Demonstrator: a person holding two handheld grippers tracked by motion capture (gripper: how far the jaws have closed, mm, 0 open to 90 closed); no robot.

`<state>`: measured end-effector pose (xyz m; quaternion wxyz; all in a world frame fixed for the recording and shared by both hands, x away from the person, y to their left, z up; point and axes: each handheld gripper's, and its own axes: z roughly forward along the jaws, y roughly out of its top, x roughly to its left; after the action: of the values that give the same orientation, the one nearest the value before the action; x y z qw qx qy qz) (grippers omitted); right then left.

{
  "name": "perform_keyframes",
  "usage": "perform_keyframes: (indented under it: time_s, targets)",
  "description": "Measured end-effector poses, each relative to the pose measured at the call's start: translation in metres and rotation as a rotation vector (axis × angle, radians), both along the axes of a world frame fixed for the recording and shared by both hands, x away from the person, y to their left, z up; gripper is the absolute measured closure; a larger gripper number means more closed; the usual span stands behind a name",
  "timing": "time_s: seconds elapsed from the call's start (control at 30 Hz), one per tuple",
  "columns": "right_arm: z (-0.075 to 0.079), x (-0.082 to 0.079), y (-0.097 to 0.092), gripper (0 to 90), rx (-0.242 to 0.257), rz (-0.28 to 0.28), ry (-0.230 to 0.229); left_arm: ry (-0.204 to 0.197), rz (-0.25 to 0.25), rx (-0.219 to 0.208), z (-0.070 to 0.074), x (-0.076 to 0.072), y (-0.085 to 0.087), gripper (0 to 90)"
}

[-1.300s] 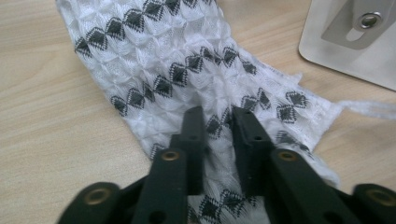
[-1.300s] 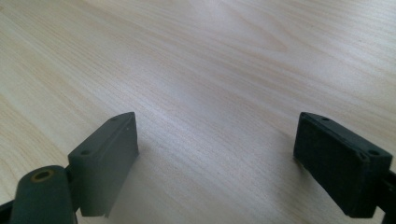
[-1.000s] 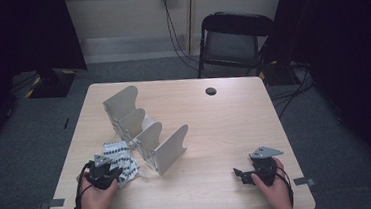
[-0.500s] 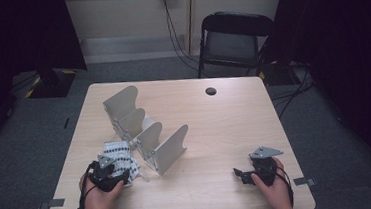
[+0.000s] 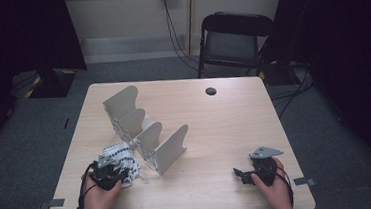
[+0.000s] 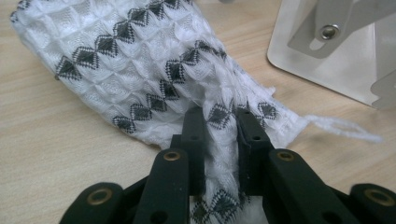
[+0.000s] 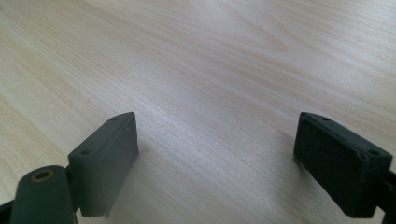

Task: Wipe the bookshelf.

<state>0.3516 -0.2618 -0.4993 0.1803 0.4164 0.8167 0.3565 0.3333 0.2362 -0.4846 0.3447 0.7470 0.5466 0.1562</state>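
White waffle-weave cloth with black diamond motifs [image 6: 140, 79] lies bunched on the pale wooden tabletop [image 5: 225, 126], near its front left edge and just beside the grey metal divider rack [image 5: 143, 130]. The left tongs [image 6: 219, 122] have just been closing, and a ridge of the cloth is now pinched between their black pads, so the step in hand looks like taking hold of it. The next move probably calls for lifting it clear without snagging the rack's near plate, with the loose thread at the hem trailing along. The right tongs [image 7: 215, 149] rest spread wide over bare wood, grasping nothing, well apart from the cloth. Counted: one cloth, one rack with four upright fins, two tongs, one small dark disc [image 5: 211, 91] near the far edge.
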Motion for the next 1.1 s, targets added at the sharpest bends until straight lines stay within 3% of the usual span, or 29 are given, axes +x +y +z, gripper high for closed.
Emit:
perform_keyframes:
  time_s: [0.13,0.2,0.37,0.57,0.63,0.7,0.77,0.83,1.1]
  targets:
    - [0.000,0.000,0.000,13.0,0.000,0.000,0.000,-0.015,0.022,-0.024,0.011,-0.003,0.010,76.8]
    - [0.000,0.000,0.000,13.0,0.000,0.000,0.000,-0.043,0.041,-0.019,0.022,-0.006,0.018,76.8]
    - [0.000,0.000,0.000,13.0,0.000,0.000,0.000,-0.121,0.104,-0.066,0.054,-0.009,0.036,76.8]
    - [0.000,0.000,0.000,13.0,0.000,0.000,0.000,-0.221,0.124,-0.085,0.087,0.002,0.034,76.6]
    - [0.000,0.000,0.000,13.0,0.000,0.001,-0.001,-0.251,0.127,-0.130,0.092,0.007,0.031,76.2]
    - [0.000,0.000,0.000,13.0,0.000,0.000,0.000,-0.267,0.115,-0.098,0.095,0.013,0.026,76.0]
    - [0.000,0.000,0.000,13.0,0.000,0.001,0.000,-0.266,0.104,-0.085,0.094,0.019,0.021,75.6]
    - [0.000,0.000,0.000,13.0,0.000,0.001,-0.001,-0.227,0.101,-0.056,0.090,0.025,0.016,75.6]
    - [0.000,0.000,0.000,13.0,0.000,0.000,0.000,-0.155,0.116,-0.068,0.069,0.033,0.015,75.7]
